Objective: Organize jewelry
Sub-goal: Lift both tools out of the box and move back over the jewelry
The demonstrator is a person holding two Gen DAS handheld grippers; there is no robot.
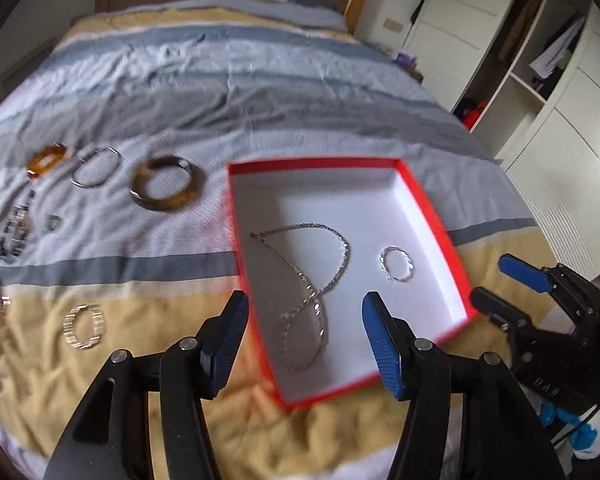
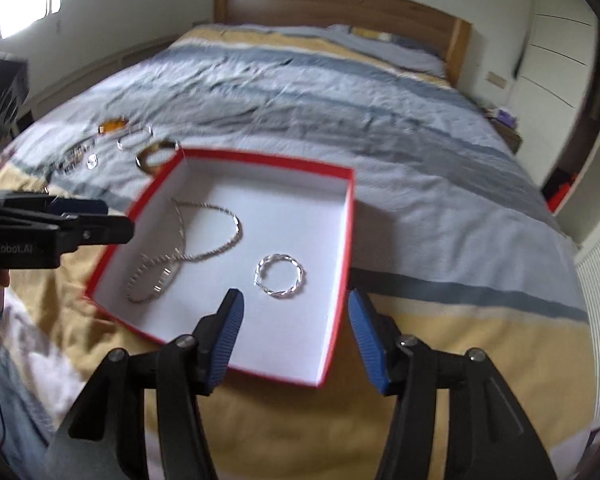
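Since both your grippers, left gripper (image 1: 304, 312) and right gripper (image 2: 294, 310), gape empty over the red box (image 1: 436, 216), chain (image 1: 312, 280) and twisted bangle (image 2: 280, 275) sit inside; remaining bangles (image 1: 166, 182) wait on the bed (image 1: 260, 80).

Red box (image 2: 350, 216): matt card w/ smooth white paper lining. Chain necklace (image 2: 204, 236) & twisted ring (image 2: 280, 275): shiny silver metal. Bangle (image 1: 166, 182): glossy brown, resin-like. Bedspread (image 1: 220, 92): wrinkled striped cloth. Headboard (image 2: 340, 4): smooth wood. Gripper pads (image 1: 382, 346): ribbed blue plastic.
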